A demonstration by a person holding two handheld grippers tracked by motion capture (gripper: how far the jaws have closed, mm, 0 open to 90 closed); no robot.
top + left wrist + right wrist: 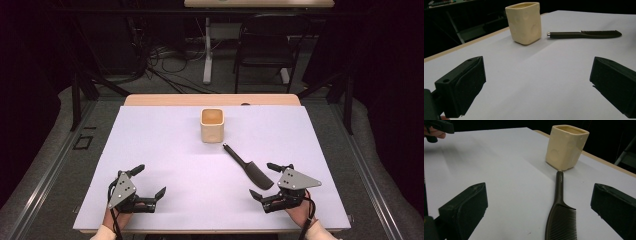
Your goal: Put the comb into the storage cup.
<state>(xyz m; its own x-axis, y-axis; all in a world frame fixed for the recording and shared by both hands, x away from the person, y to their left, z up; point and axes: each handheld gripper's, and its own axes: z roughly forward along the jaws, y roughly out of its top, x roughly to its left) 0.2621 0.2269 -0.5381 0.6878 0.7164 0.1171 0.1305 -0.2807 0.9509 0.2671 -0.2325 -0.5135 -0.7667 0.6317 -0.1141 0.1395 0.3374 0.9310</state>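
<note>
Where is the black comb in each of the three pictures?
High view: the comb lies right of centre, slanting from the cup toward the right gripper.
Left gripper view: upper right, lying sideways, right of the cup.
Right gripper view: bottom centre, handle pointing up at the cup.
Shared landmark: the cream cup.
</note>
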